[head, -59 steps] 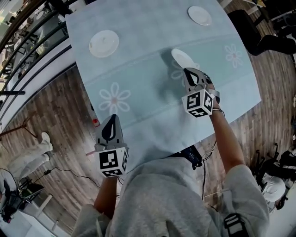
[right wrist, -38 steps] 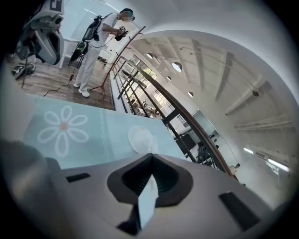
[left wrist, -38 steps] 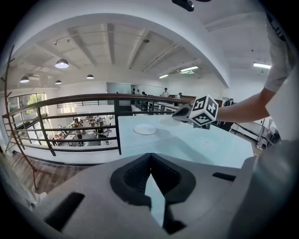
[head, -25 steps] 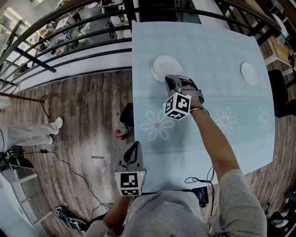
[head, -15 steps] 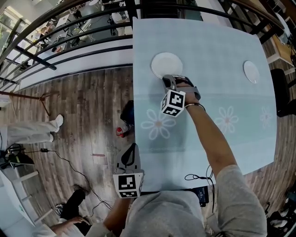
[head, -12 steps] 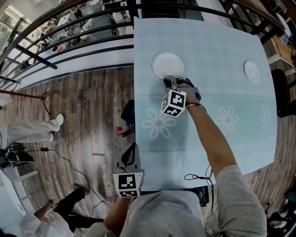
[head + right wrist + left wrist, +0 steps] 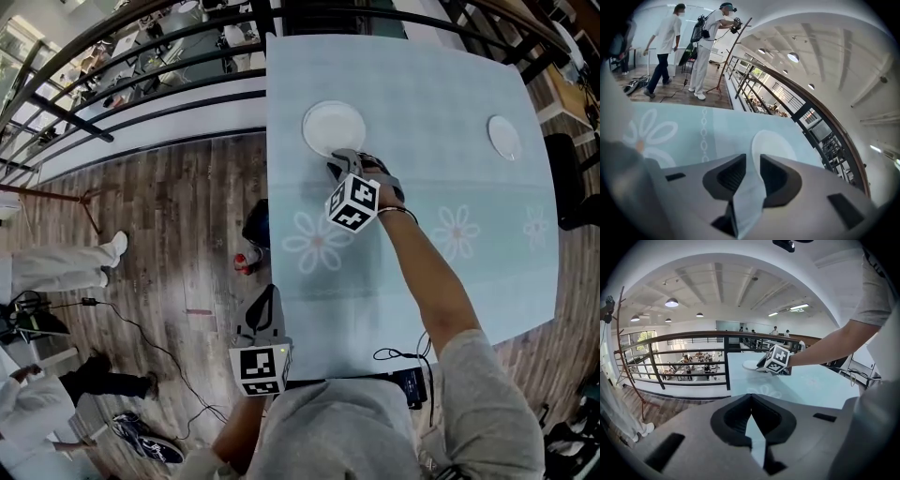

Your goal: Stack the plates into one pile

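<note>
Your right gripper point(image 7: 338, 159) clamps a white plate's point(image 7: 330, 124) rim near the pale blue table's point(image 7: 441, 84) far left corner. A second plate point(image 7: 503, 138) lies by the table's right edge. Your left gripper point(image 7: 265, 294), jaws together, hangs off the table's near left corner, over wood floor point(image 7: 169, 216).

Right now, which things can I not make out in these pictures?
Any plates under the plate: hidden from the head view, which looks straight down on it.
Its near rim: covered by the right tongs in both head and right gripper views.
Other plate: too small in the head view.
</note>
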